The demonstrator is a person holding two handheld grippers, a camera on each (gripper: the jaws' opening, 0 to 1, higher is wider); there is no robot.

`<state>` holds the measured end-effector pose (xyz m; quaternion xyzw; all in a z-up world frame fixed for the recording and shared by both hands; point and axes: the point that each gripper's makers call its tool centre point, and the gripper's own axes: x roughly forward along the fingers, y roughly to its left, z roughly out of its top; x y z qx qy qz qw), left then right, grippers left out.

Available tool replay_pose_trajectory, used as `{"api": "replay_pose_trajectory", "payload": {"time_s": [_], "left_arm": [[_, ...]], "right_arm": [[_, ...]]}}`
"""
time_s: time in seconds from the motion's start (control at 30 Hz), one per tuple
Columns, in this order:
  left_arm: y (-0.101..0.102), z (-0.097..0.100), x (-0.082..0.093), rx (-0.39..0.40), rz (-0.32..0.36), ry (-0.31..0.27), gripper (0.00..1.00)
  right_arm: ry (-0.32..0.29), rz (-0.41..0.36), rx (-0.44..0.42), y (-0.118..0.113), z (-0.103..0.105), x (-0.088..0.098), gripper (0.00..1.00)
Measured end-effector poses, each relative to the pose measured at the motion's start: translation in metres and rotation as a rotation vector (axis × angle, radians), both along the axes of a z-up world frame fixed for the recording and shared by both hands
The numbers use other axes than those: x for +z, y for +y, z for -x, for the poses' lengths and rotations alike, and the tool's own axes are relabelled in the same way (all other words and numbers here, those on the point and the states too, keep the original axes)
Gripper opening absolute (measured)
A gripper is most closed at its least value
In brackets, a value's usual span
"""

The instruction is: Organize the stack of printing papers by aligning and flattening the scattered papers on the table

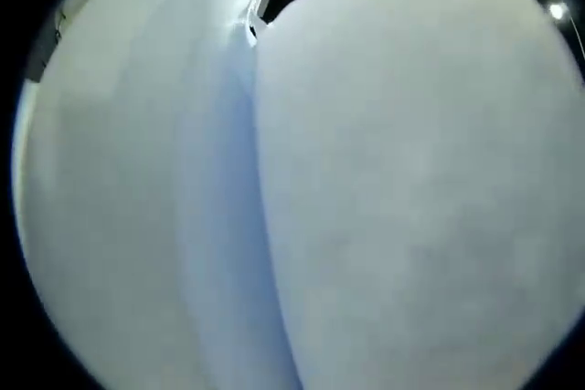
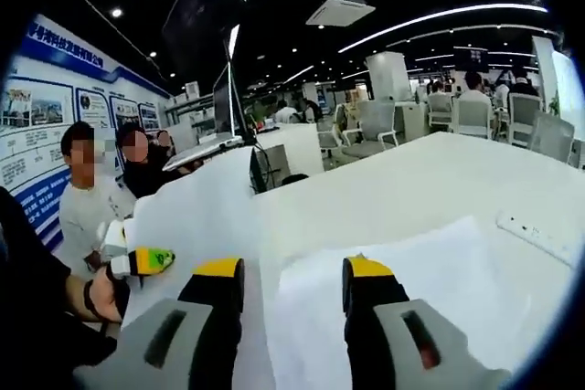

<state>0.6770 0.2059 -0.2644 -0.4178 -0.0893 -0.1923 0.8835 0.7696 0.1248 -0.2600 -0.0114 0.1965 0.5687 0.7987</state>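
Paper sheets (image 1: 402, 207) crowd the left gripper's camera, its fingers' state untellable; right gripper (image 2: 292, 282) fingers parted, straddling a raised sheet (image 2: 206, 207); flat sheet (image 2: 430, 289) lies right on the tabletop (image 2: 439, 180).

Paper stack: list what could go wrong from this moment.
1. In the left gripper view, raised paper sheets curve right against the lens, so that side is working nearly blind; the curved sheets could crease.
2. In the right gripper view, the right gripper stands open above a flat sheet on the white table; pushing down could skid it out of alignment.
3. A power strip lies beside that sheet and could snag it.
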Motion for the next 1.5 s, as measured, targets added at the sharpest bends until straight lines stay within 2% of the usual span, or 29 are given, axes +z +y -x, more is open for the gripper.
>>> {"api": "replay_pose_trajectory", "payload": {"time_s": [0.17, 0.27, 0.4, 0.83, 1.2, 1.5], "left_arm": [[0.000, 0.000, 0.000, 0.002, -0.002, 0.001, 0.06], [0.000, 0.000, -0.001, 0.003, -0.002, 0.001, 0.07], [0.000, -0.001, -0.001, 0.000, -0.003, 0.003, 0.07], [0.001, -0.001, -0.002, 0.001, 0.001, 0.003, 0.07], [0.000, -0.001, -0.002, -0.002, 0.000, 0.002, 0.07], [0.000, -0.002, -0.003, -0.003, -0.003, 0.004, 0.07]], "right_arm": [[-0.005, 0.001, 0.003, 0.004, 0.000, -0.001, 0.49], [-0.014, 0.015, -0.001, 0.003, -0.001, -0.003, 0.50], [-0.090, 0.109, -0.001, -0.001, -0.006, -0.011, 0.53], [-0.038, 0.080, -0.005, -0.004, -0.007, -0.010, 0.52], [-0.055, 0.106, -0.044, -0.015, -0.016, -0.011, 0.59], [-0.055, 0.120, -0.066, -0.023, -0.019, -0.013, 0.60]]}}
